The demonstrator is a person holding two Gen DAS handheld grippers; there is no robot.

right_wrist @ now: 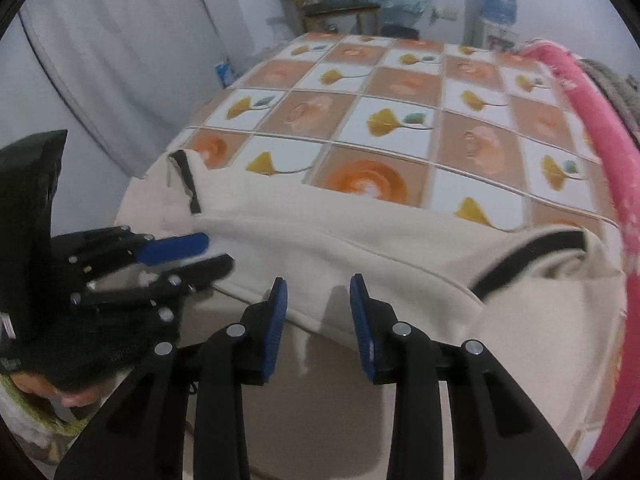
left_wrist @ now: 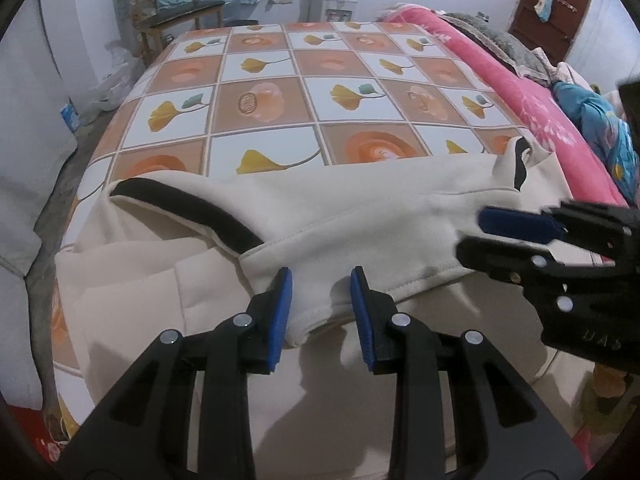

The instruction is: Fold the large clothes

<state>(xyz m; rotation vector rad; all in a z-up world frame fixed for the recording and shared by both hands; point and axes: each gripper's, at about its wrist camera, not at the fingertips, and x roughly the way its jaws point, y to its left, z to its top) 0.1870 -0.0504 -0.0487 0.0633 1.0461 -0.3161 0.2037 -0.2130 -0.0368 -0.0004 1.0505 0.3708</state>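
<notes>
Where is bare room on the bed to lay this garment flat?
Free: the tiled-pattern bedsheet beyond the cream black-trimmed garment, up to the pink blanket. Crowded: the near edge, with the left gripper and right gripper.

Cream garment (left_wrist: 360, 216), black-trimmed; orange-checked leaf-print bedcover (left_wrist: 264, 92).

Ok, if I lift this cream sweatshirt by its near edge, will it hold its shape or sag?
Probably sag: the sweatshirt already drapes limply over the table edge and bunches in soft folds. It looks thick and fleecy, so likely heavyish and not slippery against the tablecloth.
</notes>
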